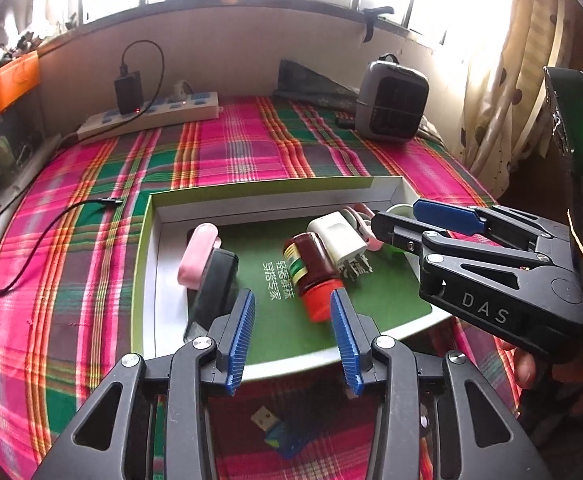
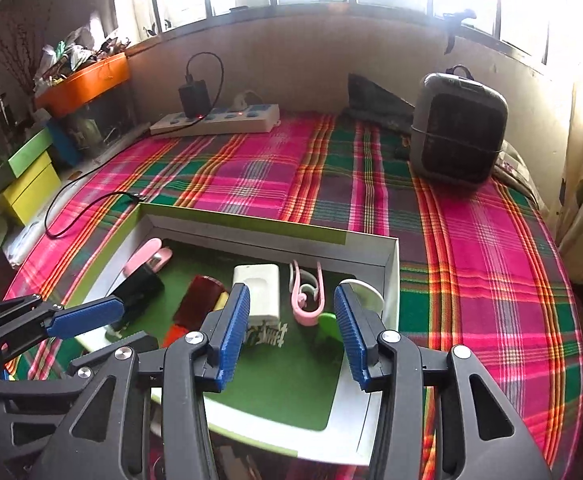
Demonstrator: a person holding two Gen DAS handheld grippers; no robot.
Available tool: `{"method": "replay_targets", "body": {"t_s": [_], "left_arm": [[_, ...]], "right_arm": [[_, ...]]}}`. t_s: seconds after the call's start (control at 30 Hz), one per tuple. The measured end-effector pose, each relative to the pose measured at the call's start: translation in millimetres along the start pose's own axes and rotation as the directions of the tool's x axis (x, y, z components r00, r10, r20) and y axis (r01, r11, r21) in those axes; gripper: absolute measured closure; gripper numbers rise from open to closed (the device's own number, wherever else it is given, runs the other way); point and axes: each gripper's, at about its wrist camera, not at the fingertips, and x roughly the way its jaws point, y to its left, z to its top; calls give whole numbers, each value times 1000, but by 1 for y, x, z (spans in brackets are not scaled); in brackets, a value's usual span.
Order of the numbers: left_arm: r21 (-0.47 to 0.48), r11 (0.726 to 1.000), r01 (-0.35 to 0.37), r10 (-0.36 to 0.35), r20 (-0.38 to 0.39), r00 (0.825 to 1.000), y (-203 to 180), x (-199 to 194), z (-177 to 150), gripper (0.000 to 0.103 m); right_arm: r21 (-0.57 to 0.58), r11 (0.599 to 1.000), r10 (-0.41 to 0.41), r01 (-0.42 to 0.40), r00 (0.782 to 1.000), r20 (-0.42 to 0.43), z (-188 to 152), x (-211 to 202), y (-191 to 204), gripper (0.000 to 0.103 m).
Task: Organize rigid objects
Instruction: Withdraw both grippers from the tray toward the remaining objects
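Two grippers hover over an open box [image 1: 153,264] on a plaid-covered bed [image 1: 71,208], both tilted down toward its green floor. Along the box's left wall lie a pink case [image 1: 197,258] and, touching it, a black device [image 1: 215,284]; mid-floor rests a brown bottle with a red cap [image 1: 311,268], on its side, with a white plug adapter [image 1: 337,240] just beside it; near the right wall sit a pink clip [image 2: 307,296] and a white cup [image 2: 365,290]. The left gripper [image 1: 293,336] stands released and empty before the bottle. The right gripper [image 2: 291,334], likewise released and empty, brackets the clip. Gathering the items in one box likely serves the tidying. A blue-green USB stick [image 1: 279,434] lies outside the box's near edge, apparently unsorted.
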Motion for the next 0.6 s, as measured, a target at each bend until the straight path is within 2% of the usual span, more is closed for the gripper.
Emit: {"method": "replay_targets", "body": {"t_s": [0.6], "left_arm": [[-35,999,-11,12,33,999,6,-33,-24,64]], "right_arm": [[14,1000,11,-11,999,49,-29,-45,5,58]]}}
